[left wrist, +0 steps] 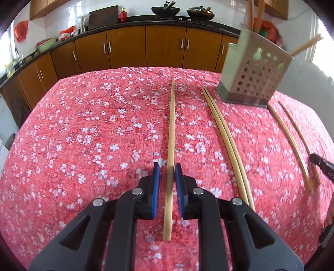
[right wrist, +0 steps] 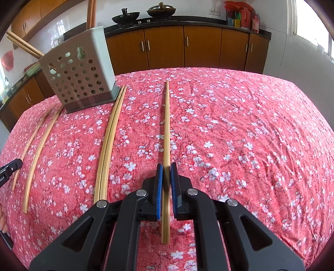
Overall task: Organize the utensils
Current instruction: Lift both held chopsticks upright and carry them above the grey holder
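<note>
Several bamboo chopsticks lie lengthwise on a red flowered tablecloth (left wrist: pixel 83 125). My left gripper (left wrist: pixel 167 168) straddles one chopstick (left wrist: pixel 171 125) near its near end; there is a small gap on each side, so it is open. My right gripper (right wrist: pixel 166 167) is closed narrowly around another chopstick (right wrist: pixel 166 129), its pads touching it. A grey perforated utensil holder (left wrist: pixel 252 73) stands at the back with chopsticks sticking out of it; it also shows in the right wrist view (right wrist: pixel 79 70).
A pair of chopsticks (left wrist: pixel 225 141) lies between the two held ones, also in the right wrist view (right wrist: pixel 108 141). Two more chopsticks (left wrist: pixel 292 146) lie apart beyond it. Wooden kitchen cabinets (left wrist: pixel 146 45) and woks (left wrist: pixel 165 9) stand behind the table.
</note>
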The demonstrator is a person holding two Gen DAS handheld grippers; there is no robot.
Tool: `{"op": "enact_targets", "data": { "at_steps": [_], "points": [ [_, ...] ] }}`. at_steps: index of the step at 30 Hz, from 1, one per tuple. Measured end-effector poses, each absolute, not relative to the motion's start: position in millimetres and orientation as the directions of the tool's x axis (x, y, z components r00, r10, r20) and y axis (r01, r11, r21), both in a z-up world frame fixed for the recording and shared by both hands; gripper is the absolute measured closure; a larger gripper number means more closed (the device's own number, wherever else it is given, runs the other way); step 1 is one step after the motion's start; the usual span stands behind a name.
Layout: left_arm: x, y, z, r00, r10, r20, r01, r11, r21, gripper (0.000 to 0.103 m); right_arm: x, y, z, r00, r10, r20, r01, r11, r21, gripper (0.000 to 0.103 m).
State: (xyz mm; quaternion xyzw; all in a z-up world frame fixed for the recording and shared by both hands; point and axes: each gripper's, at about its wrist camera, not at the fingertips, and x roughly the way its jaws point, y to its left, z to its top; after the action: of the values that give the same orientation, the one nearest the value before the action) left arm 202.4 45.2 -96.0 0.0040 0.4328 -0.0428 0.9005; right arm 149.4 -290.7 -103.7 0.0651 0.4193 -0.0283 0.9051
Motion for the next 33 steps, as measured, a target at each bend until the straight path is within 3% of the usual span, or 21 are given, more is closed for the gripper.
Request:
{"op": "enact_targets", "data": {
  "at_steps": [5, 10, 25, 33],
  "points": [
    [196.5, 46.5, -96.1, 0.622, -0.069, -0.780, 0.081, 0.996, -0.023, 0.094, 144.9, -293.3, -103.2, 0.649, 0.017, -0.761, 0.106, 0.988, 0.112, 0.095],
    [191.1, 46.8, -91.6, 0.623, -0.067, -0.779, 0.084, 0.996, -0.018, 0.095, 136.4, -297.9, -92.9, 0.671, 0.015, -0.741, 0.116, 0.985, 0.124, 0.095],
    [159.3, 48.0, 6.6, 0.816, -0.105, -0.568, 0.097, 0.994, -0.044, 0.095, 100.7, -306.1, -4.3, 0.849, -0.023, -0.527, 0.113, 0.984, 0.140, 0.095],
    [153.7, 47.0, 34.7, 0.860, -0.108, -0.498, 0.095, 0.994, -0.052, 0.095, 106.0, -308.0, 4.0, 0.868, -0.018, -0.497, 0.105, 0.984, 0.147, 0.095]
  ]
}}
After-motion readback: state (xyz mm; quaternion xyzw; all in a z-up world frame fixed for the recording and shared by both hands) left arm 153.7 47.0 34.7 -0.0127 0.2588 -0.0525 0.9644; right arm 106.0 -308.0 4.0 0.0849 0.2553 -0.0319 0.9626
